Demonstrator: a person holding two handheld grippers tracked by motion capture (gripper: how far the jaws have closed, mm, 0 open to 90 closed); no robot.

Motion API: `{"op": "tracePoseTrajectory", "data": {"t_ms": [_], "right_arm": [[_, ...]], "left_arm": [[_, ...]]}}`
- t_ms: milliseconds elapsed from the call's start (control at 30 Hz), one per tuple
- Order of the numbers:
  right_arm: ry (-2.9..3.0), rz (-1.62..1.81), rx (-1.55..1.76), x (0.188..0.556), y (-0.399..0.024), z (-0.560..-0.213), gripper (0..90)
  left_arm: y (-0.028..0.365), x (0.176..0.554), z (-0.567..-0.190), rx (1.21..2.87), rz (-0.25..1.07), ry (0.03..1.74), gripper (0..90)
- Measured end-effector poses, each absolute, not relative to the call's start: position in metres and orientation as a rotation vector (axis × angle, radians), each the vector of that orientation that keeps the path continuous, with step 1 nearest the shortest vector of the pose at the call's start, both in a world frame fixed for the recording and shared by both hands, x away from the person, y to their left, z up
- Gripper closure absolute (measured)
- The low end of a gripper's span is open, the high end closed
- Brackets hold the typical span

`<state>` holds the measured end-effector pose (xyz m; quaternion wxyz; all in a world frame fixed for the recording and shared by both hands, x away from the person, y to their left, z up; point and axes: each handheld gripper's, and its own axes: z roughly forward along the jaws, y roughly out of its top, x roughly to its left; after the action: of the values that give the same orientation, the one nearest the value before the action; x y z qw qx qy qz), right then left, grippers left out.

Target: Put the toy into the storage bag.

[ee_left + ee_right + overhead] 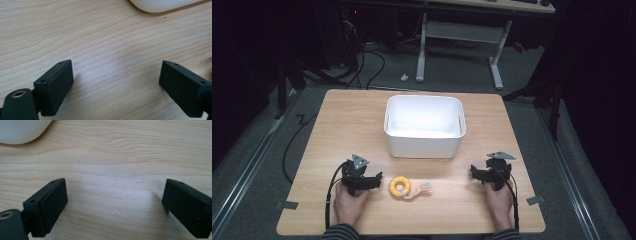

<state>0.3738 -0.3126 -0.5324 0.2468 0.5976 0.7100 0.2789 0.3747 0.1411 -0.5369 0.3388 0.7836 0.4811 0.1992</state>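
1. Nothing is picked up yet: the yellow ring toy [401, 187] lies on the desk [342, 120], just right of the left hand-held gripper [376, 180].
2. Both the left and the right hand-held gripper [474, 172] are released, jaws spread over bare wood.
3. Left to do, likely: grasp the toy and drop it in the white bin [424, 142] beyond.

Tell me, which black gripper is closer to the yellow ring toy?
The left gripper. The yellow ring toy with the rope tail lies just beside it, while the right gripper rests farther away.
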Motion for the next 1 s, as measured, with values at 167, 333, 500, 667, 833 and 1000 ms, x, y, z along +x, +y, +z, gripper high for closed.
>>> {"op": "tracePoseTrajectory", "data": {"t_ms": [167, 333, 500, 667, 833, 1000], "right_arm": [[1.936, 0.761, 1.632, 0.3737, -0.3124, -0.5324, 6.2], [1.937, 0.761, 1.629, 0.3737, -0.3125, -0.5323, 6.5], [1.943, 0.763, 1.620, 0.3738, -0.3126, -0.5322, 7.8], [2.017, 0.801, 1.544, 0.3771, -0.3119, -0.5318, 10.2], [2.075, 0.824, 1.489, 0.3818, -0.3162, -0.5318, 10.1], [2.075, 0.824, 1.488, 0.3817, -0.3162, -0.5319, 10.2]], "left_arm": [[0.1411, 0.3747, -0.5368, 2.041, 0.520, 1.254, 12.4], [0.1404, 0.3752, -0.5370, 2.036, 0.522, 1.259, 12.4], [0.1407, 0.3752, -0.5367, 2.025, 0.530, 1.272, 14.3], [0.1403, 0.3758, -0.5366, 2.015, 0.537, 1.287, 15.1], [0.1414, 0.3756, -0.5364, 2.014, 0.536, 1.286, 16.7], [0.1410, 0.3755, -0.5366, 2.019, 0.539, 1.285, 15.0]]}}
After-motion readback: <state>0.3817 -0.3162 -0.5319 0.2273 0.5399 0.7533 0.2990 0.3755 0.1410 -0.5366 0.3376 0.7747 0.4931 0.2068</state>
